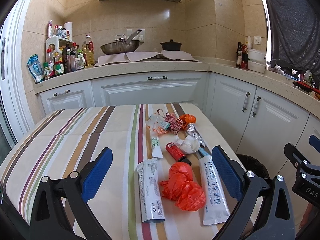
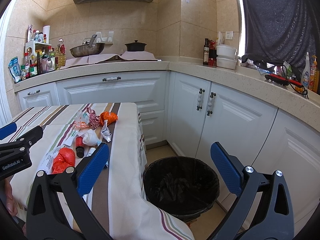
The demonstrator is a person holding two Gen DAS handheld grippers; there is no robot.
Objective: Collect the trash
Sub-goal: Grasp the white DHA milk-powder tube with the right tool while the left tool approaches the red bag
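Several scraps of trash lie on the striped worktop (image 1: 60, 132), beside the black-lined bin (image 2: 181, 186): crumpled red plastic bag (image 1: 183, 186), two white sachets, a red bottle (image 1: 176, 152). Left gripper (image 1: 162, 172) and right gripper (image 2: 160, 165) both gape wide, holding nothing.

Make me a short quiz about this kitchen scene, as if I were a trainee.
1. True or false: the bin is lined with a black bag.
2. Which lies nearest the left gripper: A) red plastic bag B) silver foil C) checked ribbon?
3. Are the right gripper jaws open or shut?

Key: 1 true; 2 A; 3 open, holding nothing.
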